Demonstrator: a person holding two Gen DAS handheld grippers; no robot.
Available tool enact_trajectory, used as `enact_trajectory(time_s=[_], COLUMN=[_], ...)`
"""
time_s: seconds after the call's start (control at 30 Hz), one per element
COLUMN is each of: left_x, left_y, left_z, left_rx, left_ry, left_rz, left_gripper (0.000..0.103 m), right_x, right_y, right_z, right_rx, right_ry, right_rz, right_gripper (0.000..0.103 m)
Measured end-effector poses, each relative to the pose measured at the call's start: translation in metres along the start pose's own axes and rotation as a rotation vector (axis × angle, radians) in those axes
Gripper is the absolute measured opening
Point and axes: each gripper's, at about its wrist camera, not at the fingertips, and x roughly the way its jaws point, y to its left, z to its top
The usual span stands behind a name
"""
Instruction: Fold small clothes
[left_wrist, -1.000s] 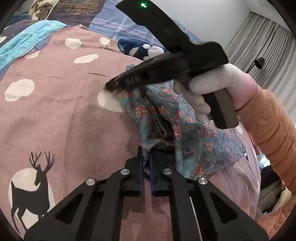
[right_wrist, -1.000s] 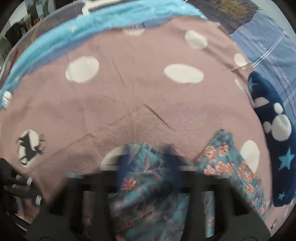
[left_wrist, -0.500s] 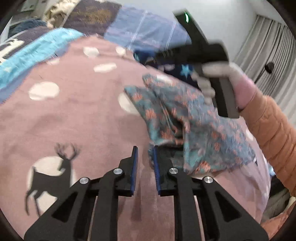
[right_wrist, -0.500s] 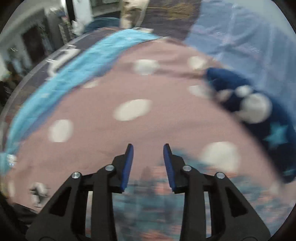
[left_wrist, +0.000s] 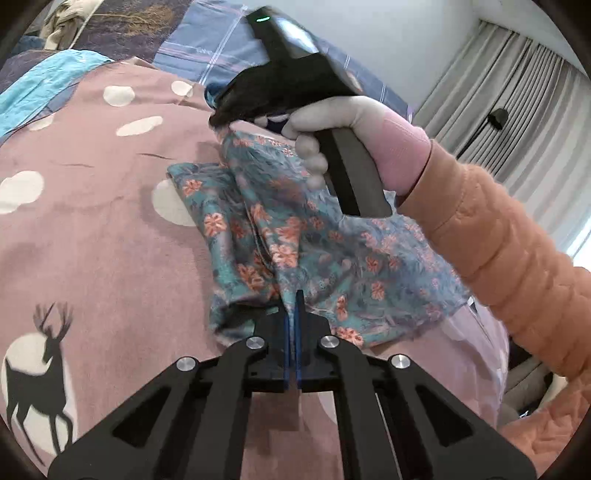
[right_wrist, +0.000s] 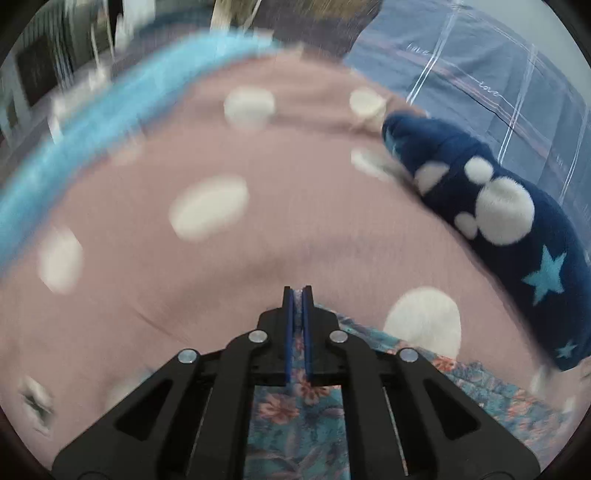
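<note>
Covering nearly everything under both cameras is a dusty-pink bedspread (left_wrist: 110, 229) printed with pale round spots and a black deer silhouette (left_wrist: 40, 365); I see a bright blue strip (right_wrist: 92, 110) along its far edge and a blue-grey plaid sheet (right_wrist: 498, 74) beyond that. Grey curtains (left_wrist: 517, 103) hang at the right of the left wrist view. Next in size: the teal floral garment (left_wrist: 314, 251), the task piece, lying rumpled on the bedspread, spread out toward the right with a folded ridge running down its middle. A navy fleece item (right_wrist: 498, 206) with white blobs and light-blue stars lies on the spread beyond the garment, apart from it. An orange quilted sleeve (left_wrist: 498, 240) with a pink cuff leads to the white-gloved right hand (left_wrist: 332, 122) on its handle. My right gripper (right_wrist: 297, 295) is clenched on the garment's far edge, floral cloth showing between and beneath its blue pads; that frame is motion-blurred. My left gripper (left_wrist: 293, 299) is clamped on the garment's near edge, where the cloth bunches at the tips, and a fold of fabric rises from there toward the right gripper.
</note>
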Motion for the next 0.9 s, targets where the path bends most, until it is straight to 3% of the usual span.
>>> enact_trajectory(time_s=[0.13,0.27,0.33,0.4,0.5,0.63,0.73,0.8,0.83,0.9], left_x=[-0.008,0.005,0.004,0.001,-0.004,-0.016,-0.023,-0.026,-0.030,-0.035], left_y=[0.004,0.012,0.006,0.005,0.007,0.005,-0.003,-0.006,-0.010,-0.021], left_z=[-0.015,-0.014,-0.015,-0.017,-0.018,-0.021,-0.022,-0.019,-0.018,-0.015], left_rx=[-0.033,-0.071,-0.046,-0.030,-0.026,-0.022,0.007,0.007,0.006,0.030], left_ry=[-0.002,0.044,0.044,0.050,0.051,0.033,0.017,0.005,-0.006,-0.032], left_rz=[0.008,0.005,0.032,0.046,0.040,0.024,0.079,0.108,0.116,0.137], left_gripper=[0.002,0.005,0.005,0.006,0.006,0.020,0.035,0.037,0.038,0.039], right_x=[-0.001,0.045,0.033,0.007,-0.044,-0.119,-0.173,-0.207,-0.224,-0.247], right_y=[-0.005,0.000,-0.005,-0.018,-0.033,-0.053,-0.067,-0.080,-0.090,-0.115], right_z=[0.007,-0.003,-0.008,-0.012,-0.032,-0.103,-0.180,-0.234,-0.265,-0.309], right_rx=[0.031,-0.005,0.013,0.065,0.059,0.051,0.076,0.157,0.244,0.411], right_ry=[-0.011,0.126,0.060,0.003,-0.066,-0.127,-0.209,-0.277,-0.321,-0.331], right_rz=[0.089,0.119,0.148,0.161,0.168,0.156,0.041,-0.080,-0.161,-0.228], right_gripper=[0.004,0.013,0.016,0.031,0.032,0.039,0.042,0.071,0.077,0.080])
